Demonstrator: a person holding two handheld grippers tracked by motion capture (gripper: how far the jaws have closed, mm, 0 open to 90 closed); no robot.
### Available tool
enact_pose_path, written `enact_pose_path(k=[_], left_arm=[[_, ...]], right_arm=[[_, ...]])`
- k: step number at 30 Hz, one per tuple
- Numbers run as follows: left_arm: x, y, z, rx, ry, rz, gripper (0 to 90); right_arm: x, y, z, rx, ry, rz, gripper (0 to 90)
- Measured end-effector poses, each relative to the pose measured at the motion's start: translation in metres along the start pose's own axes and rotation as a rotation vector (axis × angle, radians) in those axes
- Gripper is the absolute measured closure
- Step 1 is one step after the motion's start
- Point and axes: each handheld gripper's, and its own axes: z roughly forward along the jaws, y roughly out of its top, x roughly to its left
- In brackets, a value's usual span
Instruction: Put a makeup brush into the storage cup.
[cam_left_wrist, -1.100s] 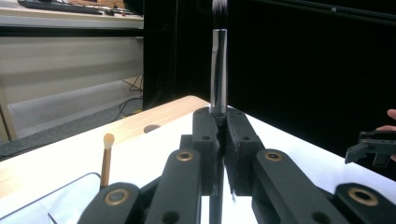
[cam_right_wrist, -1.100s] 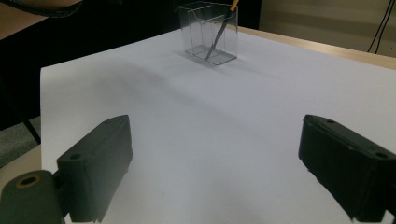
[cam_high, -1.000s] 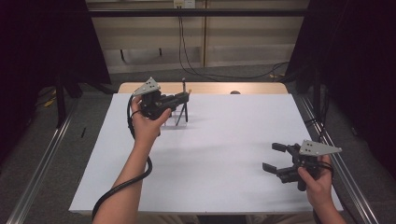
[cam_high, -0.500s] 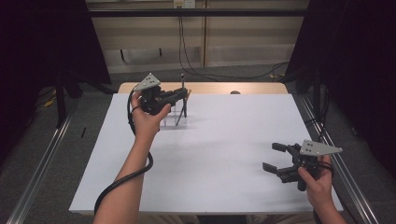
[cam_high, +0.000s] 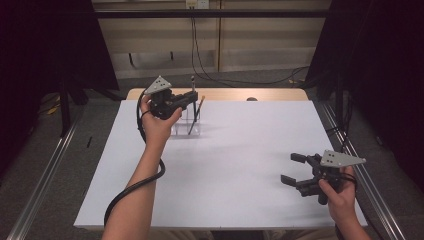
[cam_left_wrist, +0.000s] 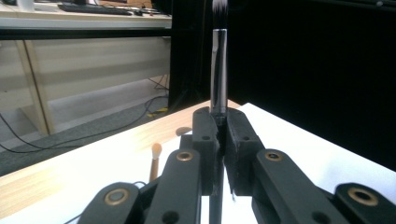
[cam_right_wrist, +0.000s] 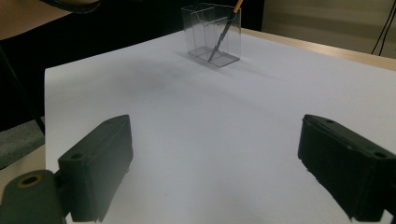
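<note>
My left gripper (cam_high: 189, 102) is shut on a dark, thin brush (cam_high: 192, 85) and holds it upright over a clear plastic holder (cam_high: 186, 129) at the far side of the white sheet. In the left gripper view the brush (cam_left_wrist: 218, 70) rises straight out from between the closed jaws of the left gripper (cam_left_wrist: 219, 128). A second brush (cam_high: 198, 111) with a tan tip leans in the holder. My right gripper (cam_high: 294, 169) hovers near the front right of the sheet, open, with nothing in it. In its own view the right gripper (cam_right_wrist: 215, 172) faces the holder (cam_right_wrist: 212, 35) from afar.
The white sheet (cam_high: 240, 170) covers most of the table, and a wooden strip (cam_high: 270, 94) shows along the far edge. Metal rails (cam_high: 45, 175) run along both sides. Cables lie on the floor behind the table.
My left hand has risen slightly with the brush, so the brush stands higher over the holder. The right hand has stayed put.
</note>
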Motion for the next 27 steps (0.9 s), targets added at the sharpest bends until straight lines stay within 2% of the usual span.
enact_pose_path(k=[22,25,27], left_arm=[[0.015,0.001,0.009,0.000,0.054,0.000,83.8],[0.017,0.001,0.011,-0.017,0.059,-0.002,83.8],[0.017,0.001,0.012,-0.012,0.065,0.000,83.8]], right_arm=[[0.000,0.000,0.000,0.000,0.006,-0.002,10.0],[0.000,0.000,0.000,0.000,0.006,-0.002,10.0],[0.000,0.000,0.000,0.001,0.006,-0.001,10.1]])
